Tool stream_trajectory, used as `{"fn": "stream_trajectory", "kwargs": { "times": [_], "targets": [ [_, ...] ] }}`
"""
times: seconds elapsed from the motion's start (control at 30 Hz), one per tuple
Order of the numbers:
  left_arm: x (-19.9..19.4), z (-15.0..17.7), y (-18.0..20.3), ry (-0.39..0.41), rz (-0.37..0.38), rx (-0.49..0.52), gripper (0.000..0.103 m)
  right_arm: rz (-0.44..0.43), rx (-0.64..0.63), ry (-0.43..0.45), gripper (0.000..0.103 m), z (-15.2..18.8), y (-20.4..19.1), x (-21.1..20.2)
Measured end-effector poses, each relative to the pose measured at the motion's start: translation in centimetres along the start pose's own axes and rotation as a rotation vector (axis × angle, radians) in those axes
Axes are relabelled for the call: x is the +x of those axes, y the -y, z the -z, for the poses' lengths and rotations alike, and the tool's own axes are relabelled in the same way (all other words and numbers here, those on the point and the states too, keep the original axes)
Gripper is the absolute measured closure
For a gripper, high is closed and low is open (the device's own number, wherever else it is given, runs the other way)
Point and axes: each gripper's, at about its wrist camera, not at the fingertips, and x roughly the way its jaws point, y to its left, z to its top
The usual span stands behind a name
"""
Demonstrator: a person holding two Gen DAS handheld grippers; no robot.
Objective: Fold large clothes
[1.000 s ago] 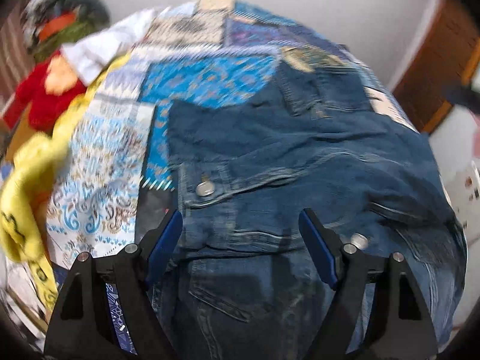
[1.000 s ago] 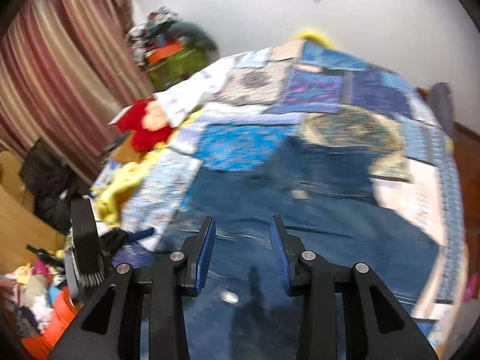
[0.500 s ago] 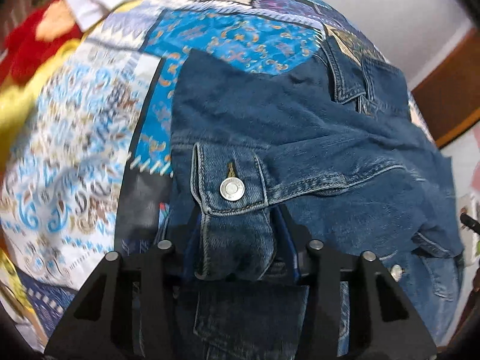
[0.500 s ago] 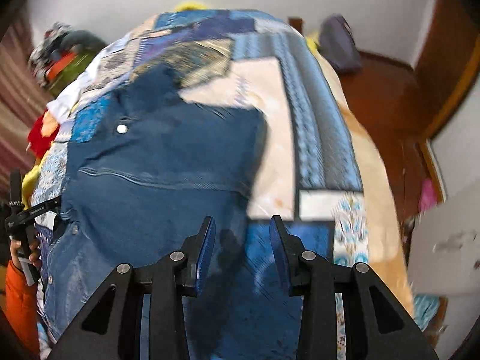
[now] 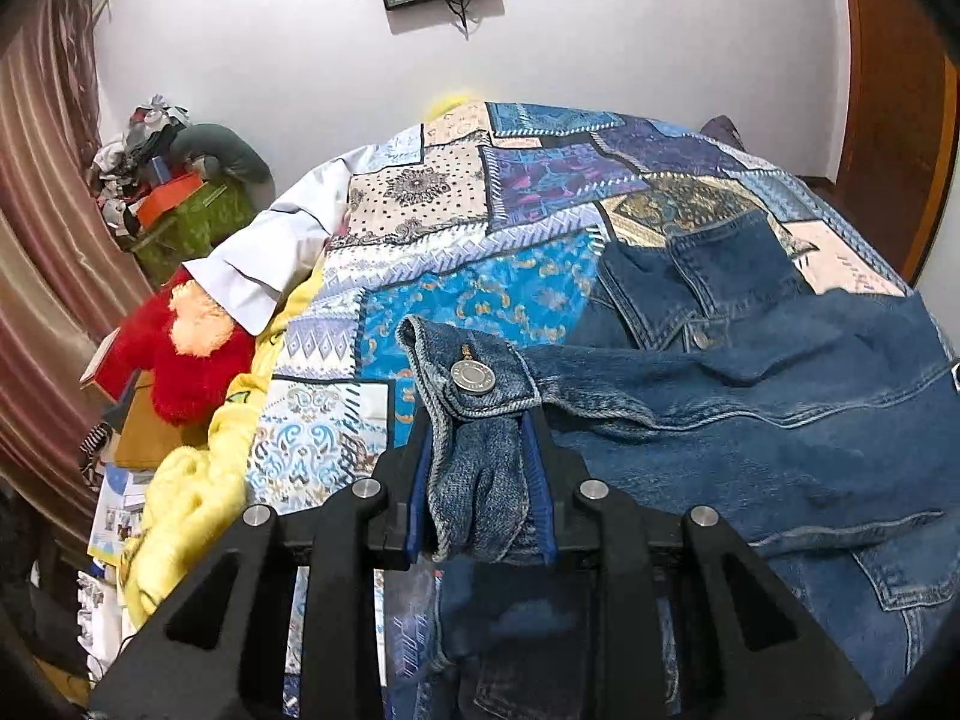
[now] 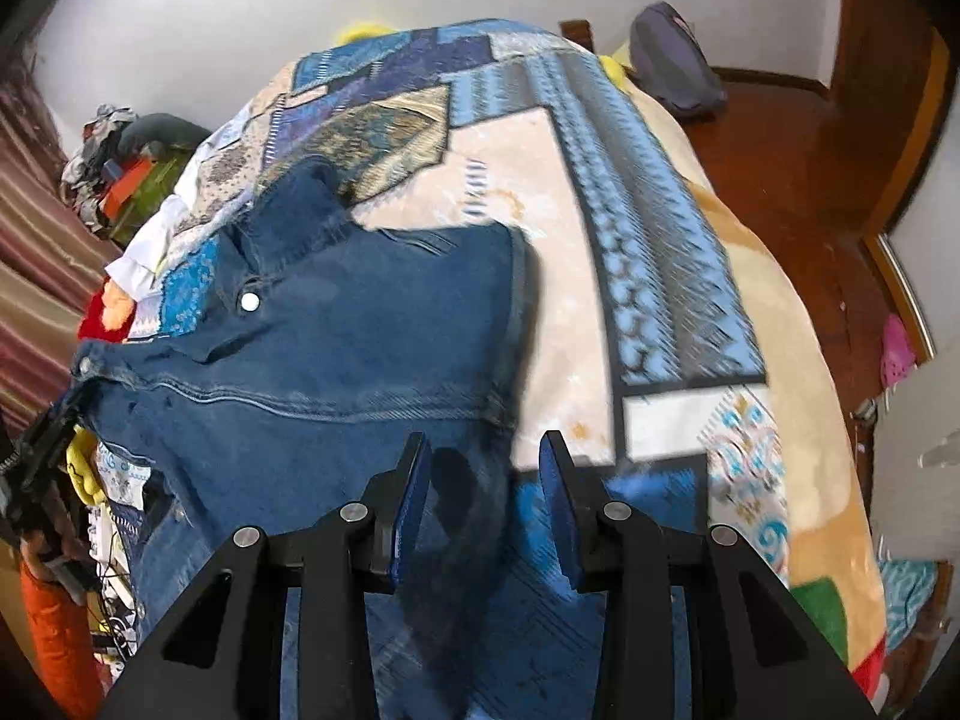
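Observation:
A blue denim jacket (image 5: 750,420) (image 6: 336,372) lies spread on the patchwork bedspread (image 5: 456,204) (image 6: 600,312). My left gripper (image 5: 480,480) has the bunched sleeve cuff (image 5: 468,384), with its metal button, between its blue pads. Its jaws are closing and the pads press on the denim, which hangs lifted off the bed. My right gripper (image 6: 486,492) hovers open over the jacket's right edge with nothing between its fingers. The left gripper (image 6: 36,456) also shows at the far left of the right wrist view, at the cuff.
A red plush toy (image 5: 192,354), a white garment (image 5: 270,252) and a yellow blanket (image 5: 186,498) lie along the bed's left side. Clutter piles (image 5: 168,180) stand by the striped curtain (image 5: 42,228). A dark bag (image 6: 672,66) sits on the wooden floor (image 6: 798,180) to the right.
My left gripper closed on the sleeve cuff and raised it off the bed. My right gripper swung over to the jacket's right edge and came lower, jaws unchanged.

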Motion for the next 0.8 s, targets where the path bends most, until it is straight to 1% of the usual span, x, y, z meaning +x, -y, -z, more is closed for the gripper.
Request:
{"fn": "stream_trajectory", "kwargs": {
  "times": [0.03,0.13,0.17,0.2,0.23,0.27,0.3,0.33,0.37,0.4,0.43,0.47,0.5,0.6,0.67,0.73,0.8],
  "targets": [
    [0.3,0.3,-0.3,-0.008,0.001,-0.003,0.075,0.002,-0.017,-0.009,0.069,-0.1,-0.6,0.6],
    [3.0,1.3,-0.8,-0.088,0.024,-0.021,0.074,0.033,-0.064,-0.049,0.069,0.0,-1.7,2.5],
    [4.0,2.2,-0.8,-0.123,0.028,-0.022,0.074,0.061,-0.088,-0.053,0.068,0.2,-2.1,3.1],
    [5.3,3.1,-0.8,-0.161,0.031,-0.024,0.072,0.086,-0.105,-0.043,0.059,0.4,-2.3,3.3],
    [5.9,3.8,-0.7,-0.180,0.034,-0.024,0.070,0.115,-0.119,-0.027,0.051,0.6,-2.3,3.3],
    [7.0,4.8,-0.7,-0.214,0.043,-0.027,0.067,0.171,-0.136,0.001,0.029,0.8,-2.3,3.2],
    [7.8,5.8,-0.7,-0.248,0.051,-0.033,0.059,0.216,-0.147,0.021,0.010,0.9,-2.1,3.1],
    [8.4,6.3,-0.7,-0.268,0.052,-0.033,0.051,0.245,-0.159,0.039,0.005,1.1,-1.9,2.9],
    [9.0,7.0,-0.7,-0.284,0.050,-0.033,0.047,0.233,-0.162,0.040,0.004,1.3,-1.5,2.8],
    [9.0,7.5,-0.9,-0.282,0.053,-0.038,0.041,0.212,-0.155,0.031,0.004,1.4,-1.1,2.7],
    [8.9,7.8,-1.2,-0.267,0.053,-0.054,0.037,0.194,-0.138,0.019,0.004,1.5,-0.6,2.5],
    [8.7,7.8,-1.8,-0.263,0.057,-0.076,0.032,0.178,-0.118,0.010,0.004,1.5,-0.1,2.4],
    [8.5,7.7,-2.5,-0.269,0.077,-0.101,0.028,0.167,-0.106,0.005,0.004,1.4,0.1,2.2],
    [7.9,7.0,-4.6,-0.291,0.157,-0.172,0.028,0.123,-0.074,0.005,0.004,1.2,0.7,1.3],
    [7.4,6.4,-5.6,-0.284,0.163,-0.196,0.027,0.098,-0.052,0.026,0.004,0.8,1.1,0.6],
    [7.2,5.5,-6.7,-0.273,0.167,-0.211,0.024,0.075,-0.037,0.047,0.004,0.2,1.0,0.2],
    [7.9,4.4,-7.8,-0.282,0.175,-0.232,0.022,0.031,-0.008,0.076,0.004,-0.7,1.2,-0.2]
  ]
}}
